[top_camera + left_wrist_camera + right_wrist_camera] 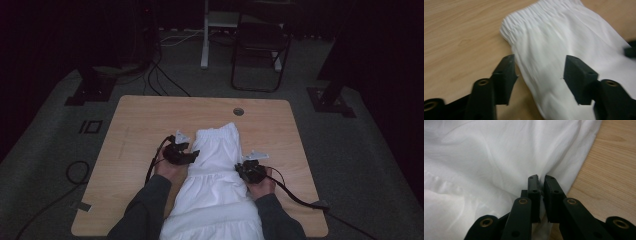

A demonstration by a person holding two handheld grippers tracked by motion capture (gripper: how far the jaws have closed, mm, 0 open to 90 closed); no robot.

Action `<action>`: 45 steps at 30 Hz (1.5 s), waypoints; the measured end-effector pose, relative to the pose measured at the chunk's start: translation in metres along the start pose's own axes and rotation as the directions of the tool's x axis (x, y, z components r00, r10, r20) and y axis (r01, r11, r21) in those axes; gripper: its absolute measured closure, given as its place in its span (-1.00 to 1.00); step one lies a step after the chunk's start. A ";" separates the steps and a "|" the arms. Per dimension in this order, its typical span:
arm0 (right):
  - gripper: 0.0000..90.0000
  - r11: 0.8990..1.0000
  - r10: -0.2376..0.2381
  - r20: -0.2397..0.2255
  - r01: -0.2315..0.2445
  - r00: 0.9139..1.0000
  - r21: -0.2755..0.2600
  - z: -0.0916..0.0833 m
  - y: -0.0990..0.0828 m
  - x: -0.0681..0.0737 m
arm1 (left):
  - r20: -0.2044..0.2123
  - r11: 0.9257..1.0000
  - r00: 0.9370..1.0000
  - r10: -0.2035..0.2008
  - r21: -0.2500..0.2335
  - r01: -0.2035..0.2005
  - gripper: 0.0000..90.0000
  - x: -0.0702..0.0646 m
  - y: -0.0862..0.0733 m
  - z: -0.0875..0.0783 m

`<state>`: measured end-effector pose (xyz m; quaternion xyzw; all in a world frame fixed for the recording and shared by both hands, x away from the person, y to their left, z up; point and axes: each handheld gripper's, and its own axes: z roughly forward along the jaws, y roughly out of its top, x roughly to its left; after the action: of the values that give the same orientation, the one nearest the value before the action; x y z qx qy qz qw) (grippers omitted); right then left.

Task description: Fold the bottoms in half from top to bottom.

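White garment (216, 170) lies lengthwise down the middle of the wooden table (140, 125), gathered waistband at the far end. Left gripper (540, 72) hangs at its left edge, jaws apart, cloth between them apparently unpinched, though the view is blurred. Right gripper (541, 182) has its jaws pinched together on a fold at the right edge.

A garment (216, 172) lies lengthwise down the middle of the desk (140, 120), its gathered waistband at the far end and its wider part running off the near edge between the person's forearms. The left hand-held gripper (192, 154) sits at the garment's left edge, the right hand-held gripper (241, 169) at its right edge, slightly nearer the person. Beyond the desk, on the floor, stands a folding chair (260, 45). A cable (300, 199) trails from the right gripper across the desk's near right corner.
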<state>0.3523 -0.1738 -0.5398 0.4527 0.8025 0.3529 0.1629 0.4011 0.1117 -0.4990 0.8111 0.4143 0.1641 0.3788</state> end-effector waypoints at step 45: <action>0.89 0.986 0.164 -0.067 -0.164 0.984 0.017 0.068 0.101 -0.065 | 0.037 0.991 0.998 -0.045 0.124 0.041 0.92 0.020 0.034 0.061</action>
<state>0.4886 -0.1659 -0.5194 0.5059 0.7695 0.3758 0.1034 0.4669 0.0857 -0.5145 0.8270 0.4335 0.1140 0.3393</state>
